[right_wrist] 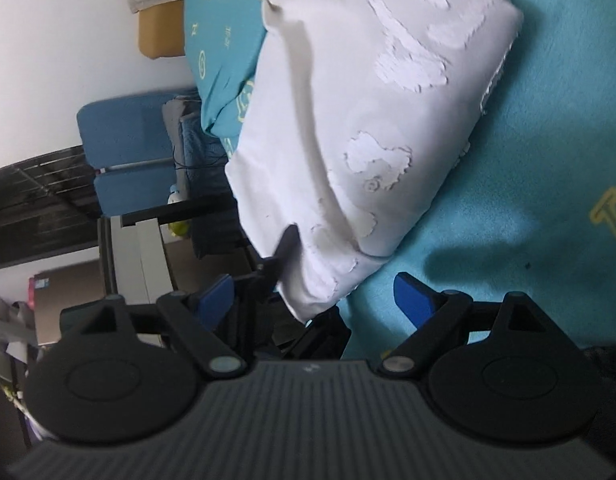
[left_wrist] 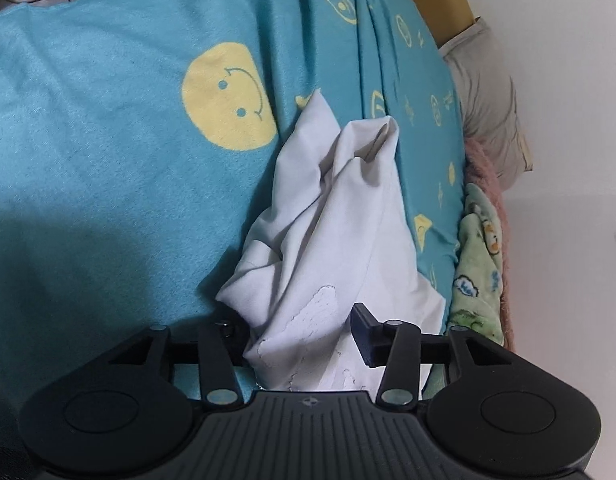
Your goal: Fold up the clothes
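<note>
A white garment [left_wrist: 328, 208] with a cracked white print lies bunched on a teal blanket [left_wrist: 108, 120] with yellow smiley faces. My left gripper [left_wrist: 304, 332] has its black jaws wide apart with the near end of the garment lying between them; the left finger is partly hidden under cloth. In the right wrist view the same garment [right_wrist: 368, 120] lies partly folded on the blanket [right_wrist: 528, 200]. My right gripper [right_wrist: 314, 300] is open, its blue pads [right_wrist: 412, 300] either side of the garment's near corner. The other gripper's black finger [right_wrist: 286, 244] touches the cloth there.
A green patterned blanket [left_wrist: 480, 264], a pink fuzzy cloth [left_wrist: 488, 168] and a grey pillow [left_wrist: 488, 92] lie along the bed's right edge by a white wall. In the right wrist view, blue chair cushions [right_wrist: 124, 152], a desk and boxes stand beyond the bed.
</note>
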